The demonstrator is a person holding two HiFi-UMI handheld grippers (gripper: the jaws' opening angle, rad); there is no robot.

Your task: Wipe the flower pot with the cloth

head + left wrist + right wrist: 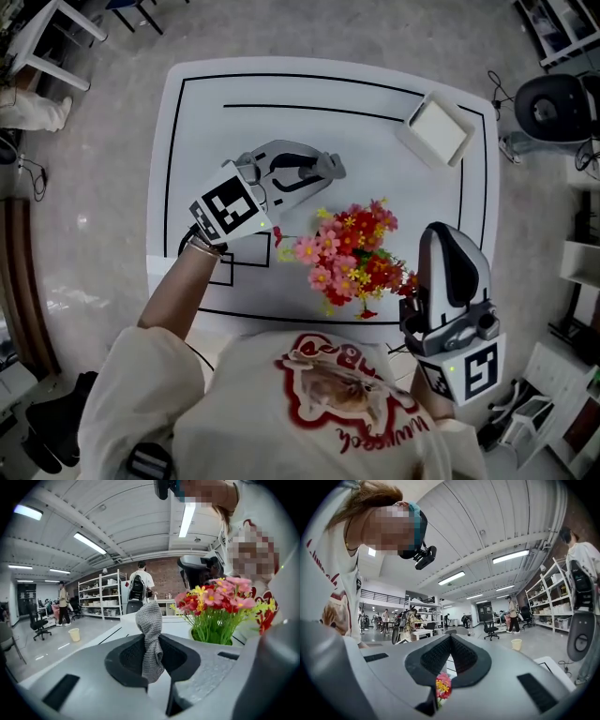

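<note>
A bunch of red, pink and yellow flowers (352, 258) stands near the table's front edge and hides its pot from above. In the left gripper view the flowers (215, 603) rise just right of the jaws, and only green stems show below them. My left gripper (334, 169) lies left of and behind the flowers, pointing right. It is shut on a grey knitted cloth (150, 634), which sticks up between the pads. My right gripper (437, 231) is right of the flowers, pointing away from me, its jaws shut with nothing in them. Part of the flowers (443, 686) shows below its pads.
The white table (281, 112) carries black marked lines. A white square box (437, 129) sits at its back right corner. People, shelves and chairs stand in the room beyond, and a black chair (558, 108) is off the table's right.
</note>
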